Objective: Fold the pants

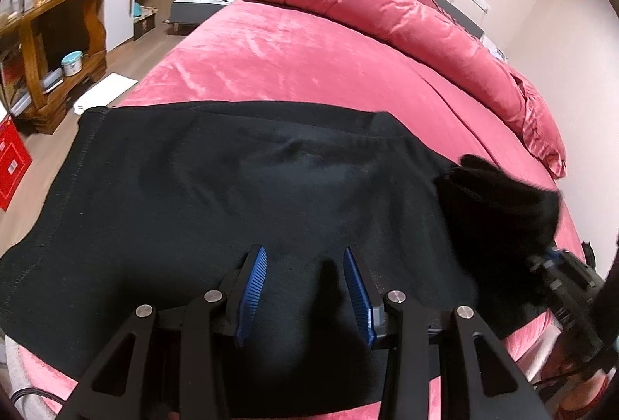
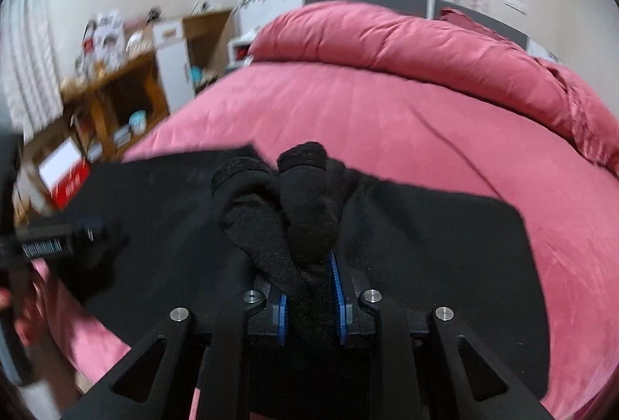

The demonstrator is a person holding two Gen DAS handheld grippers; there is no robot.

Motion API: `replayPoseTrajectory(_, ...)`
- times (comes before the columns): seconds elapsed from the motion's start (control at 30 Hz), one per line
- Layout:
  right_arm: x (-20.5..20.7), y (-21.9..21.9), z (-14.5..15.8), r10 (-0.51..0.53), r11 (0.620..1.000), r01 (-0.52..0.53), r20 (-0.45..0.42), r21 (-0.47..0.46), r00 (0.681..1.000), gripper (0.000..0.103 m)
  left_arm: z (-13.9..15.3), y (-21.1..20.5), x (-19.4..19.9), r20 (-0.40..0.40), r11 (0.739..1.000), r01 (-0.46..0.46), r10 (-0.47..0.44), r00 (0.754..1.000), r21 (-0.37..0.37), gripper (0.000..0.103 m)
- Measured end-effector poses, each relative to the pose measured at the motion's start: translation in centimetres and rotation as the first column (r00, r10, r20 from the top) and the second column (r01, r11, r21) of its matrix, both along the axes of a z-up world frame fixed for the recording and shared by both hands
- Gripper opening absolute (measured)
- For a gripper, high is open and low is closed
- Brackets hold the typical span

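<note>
Black pants lie spread flat across the near end of a pink bed. My left gripper hovers low over the pants' near part, blue pads apart with nothing between them. My right gripper is shut on a bunched-up fold of the pants, which rises as a dark lump from between its blue pads. The left wrist view shows that lump at the pants' right end, with the right gripper's body behind it. The left gripper shows blurred at the right wrist view's left edge.
A rolled pink duvet lies along the far side of the bed. Left of the bed are a wooden shelf unit, a red box and a white sheet on the floor. A person's hand shows at lower left.
</note>
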State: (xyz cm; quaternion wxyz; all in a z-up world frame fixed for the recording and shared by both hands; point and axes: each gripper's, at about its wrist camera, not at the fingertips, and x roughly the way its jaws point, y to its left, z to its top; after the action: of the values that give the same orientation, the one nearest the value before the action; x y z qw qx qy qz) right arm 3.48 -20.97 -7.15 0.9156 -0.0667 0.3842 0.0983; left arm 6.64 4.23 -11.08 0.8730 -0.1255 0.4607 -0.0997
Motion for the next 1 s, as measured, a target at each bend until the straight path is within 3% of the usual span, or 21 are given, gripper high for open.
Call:
replayPoseTrajectory(0.03,-0.2,0.7,-1.0,0.026,0.999,-0.027,-0.022,-0.042,0.999,0.029,0.0,-0.2,-0.1,0.0,1.0,0.009,-0.009,1.0,-0.001,0.042)
replayPoseTrajectory(0.07,-0.2,1.1,-1.7,0.039,0.996,-0.042,-0.041,-0.073,0.998,0.036,0.0,-0.4,-0.1,0.001,1.0,0.017,-0.017,1.0,-0.001,0.042)
replayPoseTrajectory(0.1,-0.1,1.4,-2.3,0.059,0.994,-0.065,-0.072,-0.086,0.996,0.05,0.0,-0.6,-0.2,0.003,1.0,0.026,-0.026,1.0,0.001,0.042)
replayPoseTrajectory(0.13,-0.2,1.9,-2.7,0.078,0.993,-0.086,-0.101,-0.077,0.992,0.056,0.1,-0.7,-0.3,0.006,0.999,0.034,-0.034,0.999,-0.001,0.042)
replayPoseTrajectory(0.27,-1.7,2.3,-2.4,0.164,0.986,-0.167,-0.127,-0.014,0.978,0.058,0.6,-1.1,-0.5,0.02,0.998,0.061,-0.06,0.998,-0.031,0.042)
replayPoseTrajectory(0.37,-2.9,0.3,-0.1,0.191,0.976,-0.179,-0.091,0.123,0.977,0.058,1.1,-1.7,-0.5,0.032,0.993,0.083,-0.08,0.996,-0.085,0.045)
replayPoseTrajectory(0.47,-3.7,-3.4,2.4,0.121,0.967,-0.114,-0.017,0.23,0.993,0.058,1.8,-2.9,-0.4,0.05,0.986,0.109,-0.103,0.993,-0.123,0.048)
replayPoseTrajectory(0.53,-3.9,-6.3,3.6,0.022,0.963,-0.029,0.032,0.267,0.999,0.057,2.3,-4.6,0.1,0.062,0.982,0.147,-0.14,0.988,-0.117,0.049)
replayPoseTrajectory(0.57,-3.6,-8.1,4.1,-0.054,0.964,0.04,0.048,0.262,0.997,0.057,2.6,-5.5,0.4,0.067,0.979,0.164,-0.157,0.985,-0.118,0.049)
replayPoseTrajectory(0.7,-1.0,-12.7,3.7,-0.236,0.958,0.228,0.025,0.172,0.972,0.038,2.8,-9.8,2.1,0.066,0.961,0.239,-0.231,0.971,-0.141,0.053)
replayPoseTrajectory(0.73,-0.3,-13.7,3.1,-0.264,0.952,0.259,0.011,0.162,0.964,0.037,2.4,-10.7,2.6,0.046,0.955,0.252,-0.248,0.968,-0.155,0.061)
replayPoseTrajectory(0.87,1.3,-15.7,0.9,-0.314,0.935,0.316,-0.039,0.164,0.949,0.034,-0.6,-13.6,4.5,-0.076,0.965,0.232,-0.242,0.967,-0.126,0.063)
replayPoseTrajectory(0.97,1.3,-15.2,0.1,-0.306,0.935,0.309,-0.044,0.171,0.951,0.034,-1.1,-13.5,4.4,-0.059,0.967,0.207,-0.218,0.974,-0.147,0.057)
replayPoseTrajectory(1.0,1.3,-14.9,-0.3,-0.302,0.939,0.305,-0.043,0.16,0.952,0.034,-0.9,-13.6,4.1,-0.045,0.961,0.224,-0.234,0.971,-0.159,0.027)
